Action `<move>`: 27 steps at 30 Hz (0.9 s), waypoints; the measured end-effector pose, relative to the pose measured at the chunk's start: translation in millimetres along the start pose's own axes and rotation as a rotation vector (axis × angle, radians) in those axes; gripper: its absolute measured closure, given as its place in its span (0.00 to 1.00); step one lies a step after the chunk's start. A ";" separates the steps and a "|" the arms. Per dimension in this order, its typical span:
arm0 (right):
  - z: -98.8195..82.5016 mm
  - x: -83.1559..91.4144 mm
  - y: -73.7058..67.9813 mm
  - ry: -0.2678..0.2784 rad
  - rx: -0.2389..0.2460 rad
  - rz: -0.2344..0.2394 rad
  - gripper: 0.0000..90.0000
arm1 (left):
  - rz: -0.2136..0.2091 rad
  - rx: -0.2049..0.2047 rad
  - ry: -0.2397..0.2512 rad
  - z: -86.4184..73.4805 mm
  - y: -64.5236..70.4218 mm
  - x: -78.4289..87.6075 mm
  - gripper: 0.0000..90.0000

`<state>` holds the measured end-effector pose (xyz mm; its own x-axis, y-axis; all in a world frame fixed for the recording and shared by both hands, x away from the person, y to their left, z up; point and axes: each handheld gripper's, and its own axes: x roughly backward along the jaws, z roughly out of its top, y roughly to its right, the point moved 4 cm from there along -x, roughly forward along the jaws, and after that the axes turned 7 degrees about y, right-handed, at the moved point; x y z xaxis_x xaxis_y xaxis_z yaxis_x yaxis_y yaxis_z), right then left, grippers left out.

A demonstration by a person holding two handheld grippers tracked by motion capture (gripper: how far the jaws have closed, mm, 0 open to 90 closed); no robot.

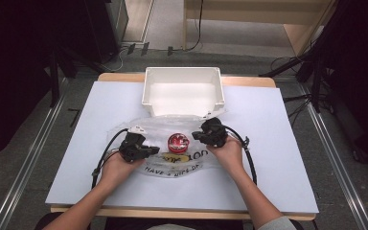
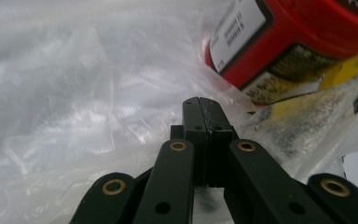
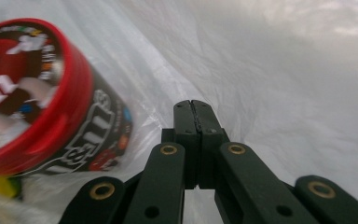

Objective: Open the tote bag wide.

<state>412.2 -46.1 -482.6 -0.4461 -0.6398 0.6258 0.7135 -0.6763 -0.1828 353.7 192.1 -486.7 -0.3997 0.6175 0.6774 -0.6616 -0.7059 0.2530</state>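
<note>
A clear plastic bag [image 1: 149,125] with printed lettering lies flat in the middle of the table. A round candy can [image 1: 177,141] with a red lid stands at the bag; I cannot tell whether it is inside the film or on top of it. My left gripper [image 1: 155,151] is low at the can's left and my right gripper [image 1: 195,135] at its right, both pointing inward. In the left gripper view the left gripper [image 2: 200,100] is shut, its tips at the crinkled bag [image 2: 74,93] just short of the can [image 2: 307,32]. The right gripper [image 3: 192,103] is also shut against the bag [image 3: 284,70], with the can [image 3: 42,93] to its left. Whether film is pinched, I cannot tell.
An empty white plastic bin [image 1: 182,71] stands behind the bag at the table's far edge. A white sheet [image 1: 268,158] covers the tabletop, with open surface to the left, right and front of the bag. Black cables trail from both grippers.
</note>
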 end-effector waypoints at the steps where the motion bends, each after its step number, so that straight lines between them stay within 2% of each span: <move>1: 0.0 0.0 0.0 0.000 0.000 0.000 1.00 | 0.000 0.000 0.000 0.0 0.0 0.0 1.00; 3: -1.2 -6.5 4.7 -0.005 0.007 -0.012 1.00 | 0.004 -0.014 -0.008 -7.6 3.9 0.9 1.00; 8: -3.7 -15.0 9.3 -0.015 -0.002 -0.025 1.00 | 0.004 -0.022 -0.001 -14.2 8.9 5.0 1.00; 10: -3.5 -16.8 11.7 -0.010 0.008 -0.036 1.00 | -0.007 -0.028 -0.009 -20.5 14.3 9.7 1.00; 13: -3.8 -16.9 14.1 -0.022 -0.001 -0.059 1.00 | -0.013 -0.040 -0.015 -25.8 18.3 13.8 1.00; 16: -3.2 -16.7 23.9 -0.002 -0.006 -0.079 1.00 | -0.012 -0.067 -0.034 -33.8 24.1 21.7 1.00; 23: -3.5 -13.3 36.3 0.007 -0.028 -0.147 1.00 | -0.011 -0.091 -0.050 -46.0 30.5 33.0 1.00; 24: -3.6 -11.7 41.1 0.012 -0.046 -0.171 1.00 | -0.018 -0.093 -0.045 -49.4 31.5 35.7 1.00; 27: -4.9 -8.8 47.8 0.013 -0.067 -0.185 1.00 | -0.018 -0.096 -0.053 -54.8 31.9 41.9 1.00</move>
<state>447.6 -74.6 -500.6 -0.5736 -0.5068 0.6435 0.5815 -0.8053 -0.1160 281.1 214.4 -488.1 -0.3547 0.6089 0.7095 -0.7271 -0.6568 0.2001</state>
